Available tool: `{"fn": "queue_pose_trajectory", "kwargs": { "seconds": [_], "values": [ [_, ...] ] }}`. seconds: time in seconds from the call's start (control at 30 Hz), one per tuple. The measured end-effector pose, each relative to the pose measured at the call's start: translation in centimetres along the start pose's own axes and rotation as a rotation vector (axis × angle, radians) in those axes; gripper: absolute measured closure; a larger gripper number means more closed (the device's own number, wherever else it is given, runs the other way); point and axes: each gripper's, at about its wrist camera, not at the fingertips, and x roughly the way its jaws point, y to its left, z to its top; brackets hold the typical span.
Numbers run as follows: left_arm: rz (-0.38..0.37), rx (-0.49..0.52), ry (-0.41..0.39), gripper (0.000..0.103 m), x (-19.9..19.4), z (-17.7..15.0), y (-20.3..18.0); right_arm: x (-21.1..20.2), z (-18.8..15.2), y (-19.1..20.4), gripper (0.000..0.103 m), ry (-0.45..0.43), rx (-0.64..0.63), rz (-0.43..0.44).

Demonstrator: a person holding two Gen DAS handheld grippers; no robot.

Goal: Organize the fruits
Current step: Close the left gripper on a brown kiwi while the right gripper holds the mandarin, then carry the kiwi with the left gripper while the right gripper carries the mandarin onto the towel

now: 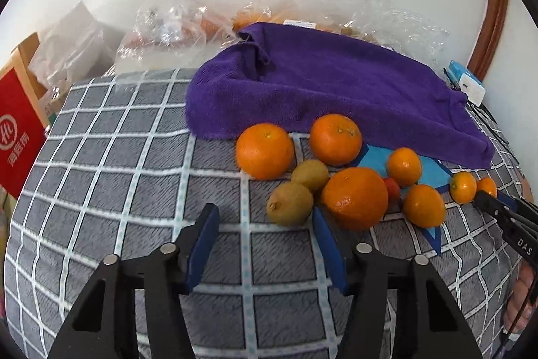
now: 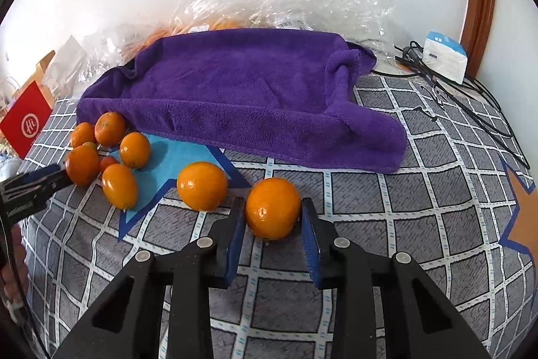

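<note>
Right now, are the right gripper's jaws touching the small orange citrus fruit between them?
Cannot tell. In the right wrist view the right gripper straddles the small orange citrus fruit; both jaws sit at its sides, but no plain gap or contact shows.

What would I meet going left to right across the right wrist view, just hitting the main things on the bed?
Red bag → left gripper → cluster of oranges → lone orange → orange between the right gripper fingers → white box.
</note>
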Motion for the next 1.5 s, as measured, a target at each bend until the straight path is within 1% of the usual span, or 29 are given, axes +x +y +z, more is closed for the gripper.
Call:
{"fn": "queue_pose_trajectory", "kwargs": {
  "seconds": [0.07,0.13,0.2,0.27,0.37,0.53,0.63,0.73,0.9,1.03,1.17,1.3,1.4,1.5],
  "values": [
    [-0.014,-0.004,-0.009,0.060,0.2,0.1,-0.2,0.2,-0.2,-0.2,0.071,0.003,0.002,0.004],
    [-0.038,0.005,-0.009,0.076,0.4,0.2,-0.4,-0.1,-0.2,-0.4,0.071,-0.011,0.016,0.023],
    [-0.070,-0.003,-0.021,0.076,0.1,0.1,-0.3,0.0,-0.2,-0.7,0.071,-0.007,0.030,0.030],
    [-0.096,-0.040,-0.041,0.076,-0.4,-0.2,0.3,0.1,-0.2,-1.1,0.071,-0.001,0.046,0.035],
    [-0.123,-0.085,-0.046,0.076,-0.7,-0.4,1.1,0.2,-0.2,-1.3,0.071,-0.002,0.058,0.044],
    [-0.124,-0.117,-0.049,0.076,-0.7,-0.6,1.6,0.2,-0.2,-1.2,0.071,0.000,0.053,0.042],
    [-0.138,-0.126,-0.063,0.076,-0.9,-0.7,1.9,0.3,-0.2,-1.2,0.071,-0.001,0.052,0.039],
    [-0.140,-0.141,-0.105,0.076,-1.8,-1.0,2.3,0.2,-0.2,-1.1,0.071,-0.002,0.050,0.036],
    [-0.125,-0.128,-0.173,0.076,-3.0,-1.0,2.0,-0.2,-0.3,-1.3,0.071,-0.016,0.062,0.039],
    [-0.144,-0.143,-0.224,0.076,-4.0,-1.0,2.2,-0.5,-0.3,-1.6,0.071,-0.032,0.070,0.055],
    [-0.167,-0.163,-0.233,0.076,-4.2,-0.9,2.6,-1.1,-0.3,-1.8,0.071,-0.061,0.079,0.082],
    [-0.173,-0.168,-0.241,0.076,-4.4,-1.0,2.6,-1.5,-0.5,-2.4,0.071,-0.072,0.099,0.056],
    [-0.165,-0.166,-0.268,0.076,-4.9,-1.1,2.6,-2.2,-0.4,-2.5,0.071,-0.074,0.100,0.035],
    [-0.145,-0.178,-0.275,0.076,-5.3,-0.8,2.6,-3.5,0.5,-2.8,0.071,-0.086,0.109,0.044]
  ]
}}
